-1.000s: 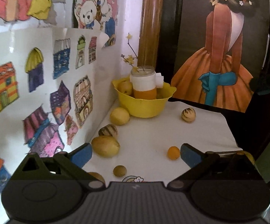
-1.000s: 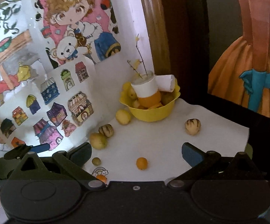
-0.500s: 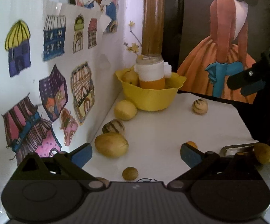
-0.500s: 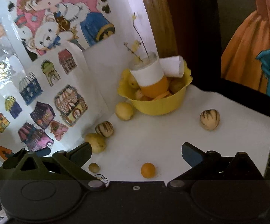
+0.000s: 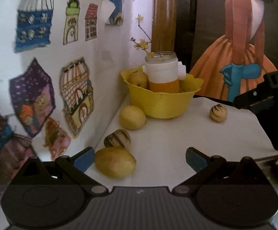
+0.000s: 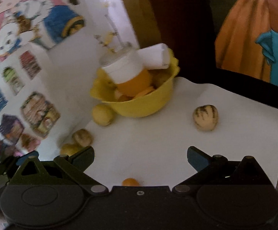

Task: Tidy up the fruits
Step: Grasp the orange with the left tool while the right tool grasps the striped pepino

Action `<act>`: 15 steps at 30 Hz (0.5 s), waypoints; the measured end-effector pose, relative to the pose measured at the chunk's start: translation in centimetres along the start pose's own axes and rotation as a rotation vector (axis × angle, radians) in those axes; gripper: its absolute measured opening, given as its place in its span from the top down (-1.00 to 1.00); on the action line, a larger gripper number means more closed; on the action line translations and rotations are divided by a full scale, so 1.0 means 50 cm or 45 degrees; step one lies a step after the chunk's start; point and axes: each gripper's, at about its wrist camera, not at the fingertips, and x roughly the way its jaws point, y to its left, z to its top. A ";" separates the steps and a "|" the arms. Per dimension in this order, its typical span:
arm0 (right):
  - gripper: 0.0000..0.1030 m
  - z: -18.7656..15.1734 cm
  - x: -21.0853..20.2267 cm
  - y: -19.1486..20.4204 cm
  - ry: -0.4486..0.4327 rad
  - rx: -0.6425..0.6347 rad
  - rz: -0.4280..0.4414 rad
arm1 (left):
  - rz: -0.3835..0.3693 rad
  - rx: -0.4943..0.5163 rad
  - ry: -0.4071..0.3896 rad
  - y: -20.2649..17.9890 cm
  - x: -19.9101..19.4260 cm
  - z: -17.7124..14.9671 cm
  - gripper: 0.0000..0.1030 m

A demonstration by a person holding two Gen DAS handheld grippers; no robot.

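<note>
- We find both tools empty: the left hand-held gripper [image 5: 139, 158] has its blue-tipped jaws spread wide, nothing between them; the right hand-held gripper [image 6: 141, 158] stands likewise apart and empty.
- Wavy-rimmed yellow plastic bowl [image 5: 161, 105] sits at the back of the white-covered desk [image 5: 177, 138], close to the sticker-covered wall [image 5: 43, 76]. It already holds some yellowish fruit, plus a glass jar wrapped in white and orange paper [image 5: 163, 74] with a flowering twig.
- Bowl contents: we count one pale round fruit [image 5: 139, 79] clearly in the left view; others lie behind the jar, number uncertain.
- Loose on the desk, counted:
  - one smooth yellow lemon-like fruit [image 5: 132, 117], just beside the bowl;
  - two cream fruits with dark stripes: one near the wall [image 5: 117, 138], one well apart on the right [image 5: 218, 112];
  - one large yellow mango-like fruit [image 5: 115, 162], just beside the left gripper's left finger;
  - one small orange fruit [image 6: 130, 182], at the near edge in the right view.
- Five loose, then, as far as we see. A blurred yellowish lump at the far right edge of the left view is not identifiable.
- Judgement: early to middle. Some fruit is in the bowl; five pieces are left, none grasped. The mango-like fruit looks the nearest pick for the left gripper.
</note>
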 end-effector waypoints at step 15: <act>-0.99 0.025 0.072 -0.065 -0.040 -0.013 -0.129 | -0.218 0.082 0.010 -0.075 0.054 -0.016 -0.99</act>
